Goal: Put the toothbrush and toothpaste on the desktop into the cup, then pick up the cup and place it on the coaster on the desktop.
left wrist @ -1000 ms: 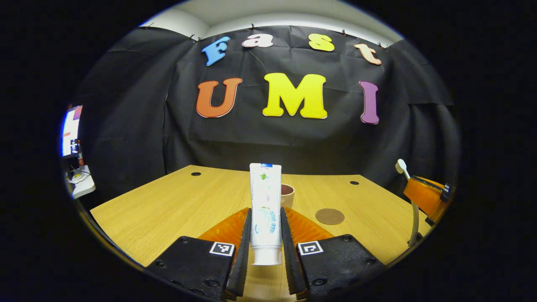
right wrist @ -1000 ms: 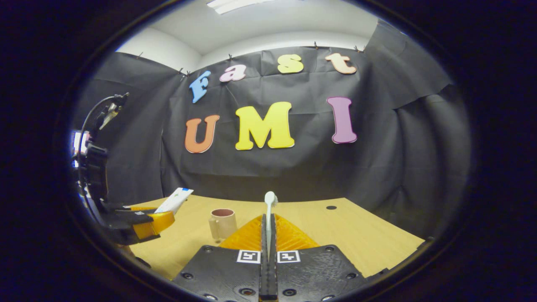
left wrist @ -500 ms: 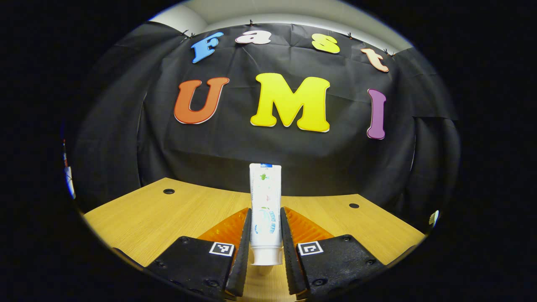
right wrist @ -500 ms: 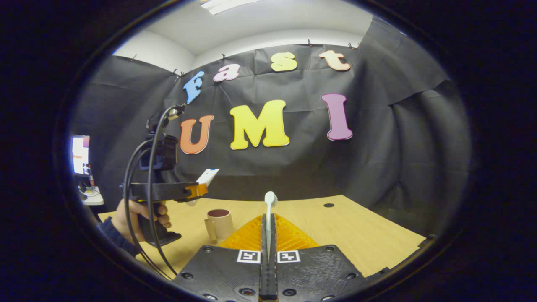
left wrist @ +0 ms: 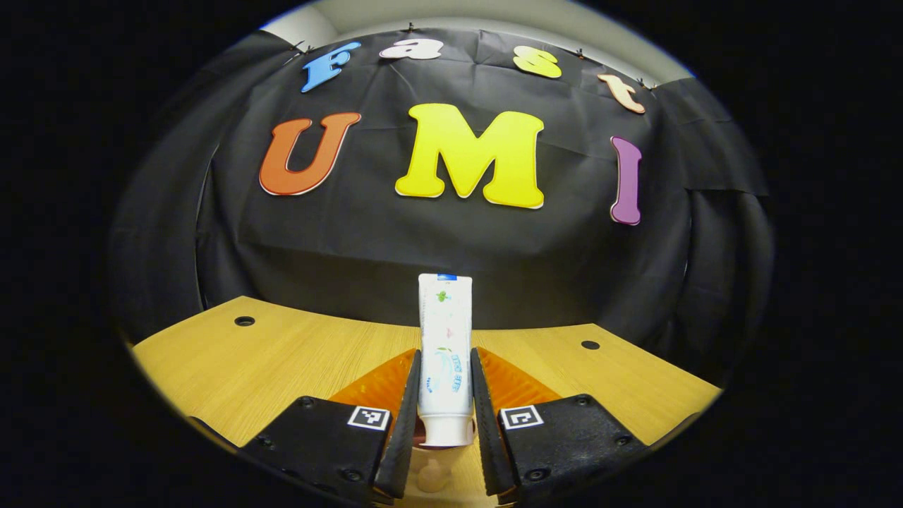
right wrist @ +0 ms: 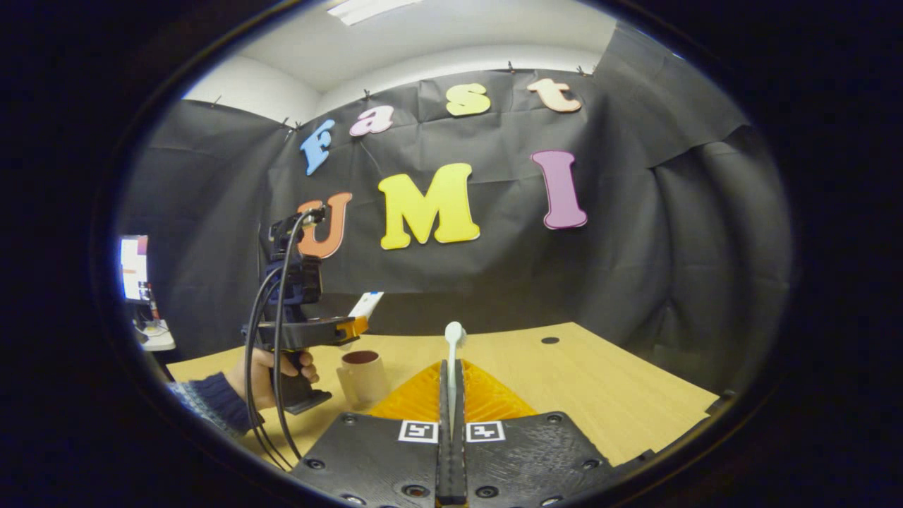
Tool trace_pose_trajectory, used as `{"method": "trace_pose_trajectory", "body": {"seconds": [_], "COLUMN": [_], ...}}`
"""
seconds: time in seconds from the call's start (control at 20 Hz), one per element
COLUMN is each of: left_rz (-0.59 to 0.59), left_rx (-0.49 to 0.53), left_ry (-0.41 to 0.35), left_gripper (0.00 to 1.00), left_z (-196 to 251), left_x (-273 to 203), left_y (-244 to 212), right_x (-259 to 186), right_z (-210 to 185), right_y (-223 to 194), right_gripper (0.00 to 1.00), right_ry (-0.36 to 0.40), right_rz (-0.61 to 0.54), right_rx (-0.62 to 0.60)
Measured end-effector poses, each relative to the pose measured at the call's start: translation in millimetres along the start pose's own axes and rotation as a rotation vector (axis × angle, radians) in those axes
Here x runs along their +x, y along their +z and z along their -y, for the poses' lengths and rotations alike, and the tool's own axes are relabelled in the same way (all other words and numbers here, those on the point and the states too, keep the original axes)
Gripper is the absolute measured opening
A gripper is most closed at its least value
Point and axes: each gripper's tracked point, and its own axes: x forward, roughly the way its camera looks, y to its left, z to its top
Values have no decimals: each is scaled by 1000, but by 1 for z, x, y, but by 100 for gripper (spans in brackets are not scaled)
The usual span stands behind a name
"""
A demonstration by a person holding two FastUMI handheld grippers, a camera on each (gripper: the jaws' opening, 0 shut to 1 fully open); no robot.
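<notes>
The left gripper [right wrist: 353, 326] clamps the toothpaste [left wrist: 445, 353] lengthwise, cap hanging above the cup [right wrist: 362, 376]; the right gripper [right wrist: 451, 395] (farther off) pinches the toothbrush [right wrist: 453, 353] upright.

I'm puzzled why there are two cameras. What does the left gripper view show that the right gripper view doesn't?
Left gripper view: the toothpaste close up, print facing the camera, clamped in the left gripper's jaws.
Right gripper view: the toothbrush clamped in the right gripper, a hand holding the left gripper, and a screen.
Both: toothpaste, cup, table, black wall.
</notes>
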Motion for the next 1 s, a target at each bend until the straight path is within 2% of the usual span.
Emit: {"method": "trace_pose_trajectory", "body": {"seconds": [1.0], "left_rz": [-73], "left_rx": [62], "left_ry": [63], "left_gripper": [45], "left_z": [-12], "left_x": [6], "left_y": [-17], "right_x": [1], "right_z": [-2], "right_y": [-7], "right_gripper": [0], "right_ry": [7], "right_rz": [-10], "right_rx": [0]}}
